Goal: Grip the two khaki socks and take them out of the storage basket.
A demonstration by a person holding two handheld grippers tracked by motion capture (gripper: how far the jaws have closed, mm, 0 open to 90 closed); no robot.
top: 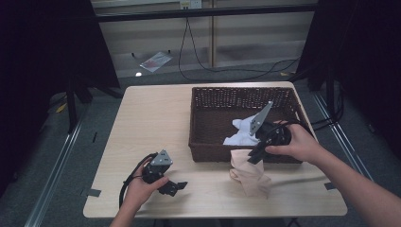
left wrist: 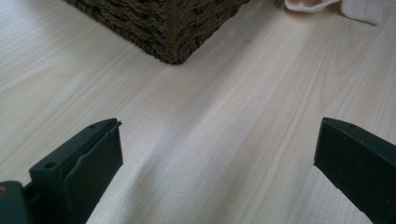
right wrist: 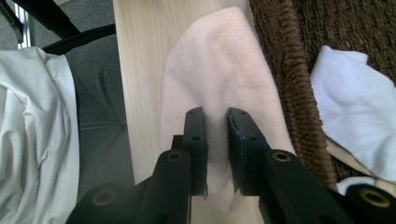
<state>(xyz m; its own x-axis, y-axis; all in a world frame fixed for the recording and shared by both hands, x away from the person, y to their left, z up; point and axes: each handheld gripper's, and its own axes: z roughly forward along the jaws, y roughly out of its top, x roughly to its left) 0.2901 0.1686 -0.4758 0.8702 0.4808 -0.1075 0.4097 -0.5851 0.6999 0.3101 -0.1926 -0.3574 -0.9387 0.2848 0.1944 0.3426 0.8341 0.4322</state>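
Nearest the camera in the high view, the left gripper (top: 174,187) rests on the near left part of the table (top: 151,118), a pale wood-grain top with rounded corners. Its jaws stand wide apart with nothing between them, only bare tabletop showing in the left gripper view, where a corner of the basket (left wrist: 163,28) lies ahead.

At the near right, the right gripper (right wrist: 215,140) has its jaws pinched nearly together on a soft, fleecy pale pink cloth (right wrist: 219,70). That cloth hangs over the basket's near wall and bunches on the table just in front of it, close to the table's near edge (top: 249,175).

Dark brown and coarsely woven, the rectangular basket (top: 208,142) sits on the far right of the table, its right wall near the table's edge. Inside lies a crumpled white cloth (top: 242,132), touching the near wall beside the pink one. Open tabletop spreads across the left half.
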